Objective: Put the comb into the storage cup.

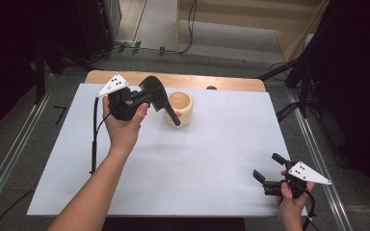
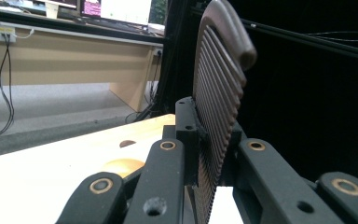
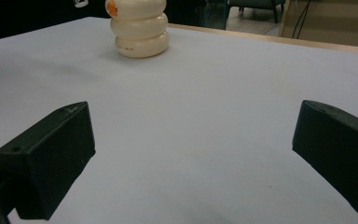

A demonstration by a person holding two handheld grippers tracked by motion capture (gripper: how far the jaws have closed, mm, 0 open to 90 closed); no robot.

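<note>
Gripping ribbed dark spatula (image 2: 219, 107), left gripper (image 1: 147, 98) fingers; seemingly beside cup (image 1: 179, 108).

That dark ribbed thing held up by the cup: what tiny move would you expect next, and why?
Probably a slight lowering of the comb into the cup. The left tool is clamped on the comb, which hangs tilted beside the cup's open mouth, its lower end about at the rim. The right tool rests open near the table's front edge, so the left seems to be doing the work.
</note>
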